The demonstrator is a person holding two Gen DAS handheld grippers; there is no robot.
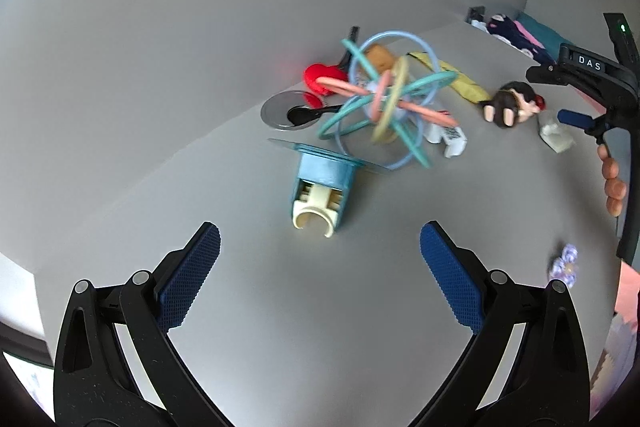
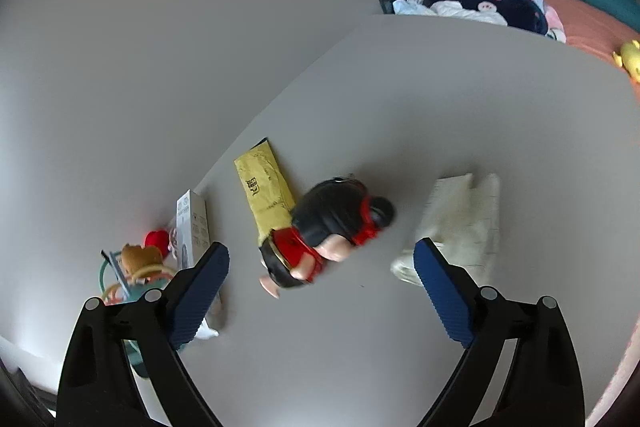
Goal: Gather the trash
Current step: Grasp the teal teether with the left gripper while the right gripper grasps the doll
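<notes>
My left gripper (image 1: 320,263) is open and empty above the grey table (image 1: 280,307), just short of a blue and cream plastic piece (image 1: 320,187). Beyond it lie a toy of coloured rings (image 1: 384,103), a yellow packet (image 1: 468,85), a small white box (image 1: 448,137) and a crumpled white wrapper (image 1: 556,137). My right gripper (image 2: 322,287) is open and empty over the table. A doll (image 2: 332,231) lies between its fingers; the crumpled white wrapper (image 2: 464,219) lies by the right finger. The yellow packet (image 2: 266,187) and white box (image 2: 192,227) lie to the left.
A metal cable port (image 1: 280,111) with a black spoon (image 1: 312,113) and a red toy (image 1: 322,77) sit by the wall. A small purple object (image 1: 566,263) lies at the right. Clothes and bedding (image 2: 500,3) lie beyond the table's far edge. The right gripper shows in the left wrist view (image 1: 576,119).
</notes>
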